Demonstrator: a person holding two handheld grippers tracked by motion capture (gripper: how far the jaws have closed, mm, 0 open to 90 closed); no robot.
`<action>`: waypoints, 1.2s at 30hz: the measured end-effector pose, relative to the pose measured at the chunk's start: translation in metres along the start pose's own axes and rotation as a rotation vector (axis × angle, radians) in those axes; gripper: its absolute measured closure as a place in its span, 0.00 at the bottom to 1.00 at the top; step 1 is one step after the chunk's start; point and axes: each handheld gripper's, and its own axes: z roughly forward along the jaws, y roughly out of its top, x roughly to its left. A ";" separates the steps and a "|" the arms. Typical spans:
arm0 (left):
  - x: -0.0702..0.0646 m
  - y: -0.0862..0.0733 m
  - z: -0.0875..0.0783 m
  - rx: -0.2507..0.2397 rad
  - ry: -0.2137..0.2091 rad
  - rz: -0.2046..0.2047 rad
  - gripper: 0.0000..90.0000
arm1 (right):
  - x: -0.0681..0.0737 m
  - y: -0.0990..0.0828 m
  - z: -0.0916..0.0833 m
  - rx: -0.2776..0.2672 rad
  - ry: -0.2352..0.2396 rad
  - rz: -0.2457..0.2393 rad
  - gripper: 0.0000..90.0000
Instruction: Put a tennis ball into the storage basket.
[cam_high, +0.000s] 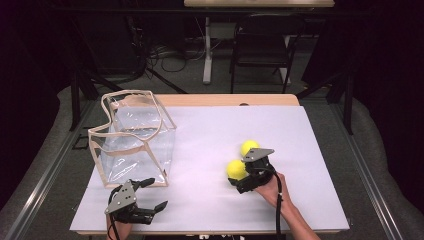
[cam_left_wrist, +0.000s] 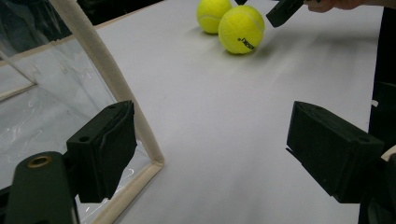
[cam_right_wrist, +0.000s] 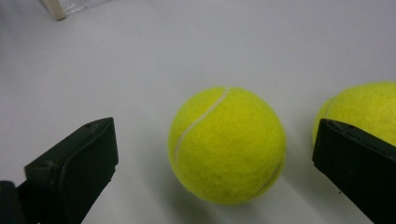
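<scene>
The near ball (cam_right_wrist: 227, 144) lies on the white table (cam_high: 210, 200), between the wide-spread jaws of the right gripper (cam_high: 246, 176), which do not touch it. A small black print is on its side, too small to read. The second ball (cam_high: 249, 147) touches it behind. The left gripper (cam_high: 150, 196), also spread, holds nothing just beside the clear bag (cam_high: 132, 137).

Left gripper (cam_high: 152, 194) low over table near front-left corner, jaws spread wide, nothing between them, hand behind at front edge. Right gripper (cam_high: 239, 181) right of table centre, jaws parted wide, tilted down toward surface. Right hand (cam_high: 270, 187) grips it, forearm entering from front edge.
</scene>
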 end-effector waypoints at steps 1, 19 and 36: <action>0.000 0.000 0.000 0.000 -0.001 -0.001 0.18 | 0.000 0.000 0.001 0.004 0.001 0.002 0.00; 0.000 0.000 0.000 -0.005 -0.001 0.001 0.18 | -0.001 -0.004 0.017 0.043 -0.014 0.032 0.15; 0.000 0.000 0.001 0.002 -0.006 0.001 0.18 | -0.003 -0.008 0.022 0.070 -0.039 0.049 0.28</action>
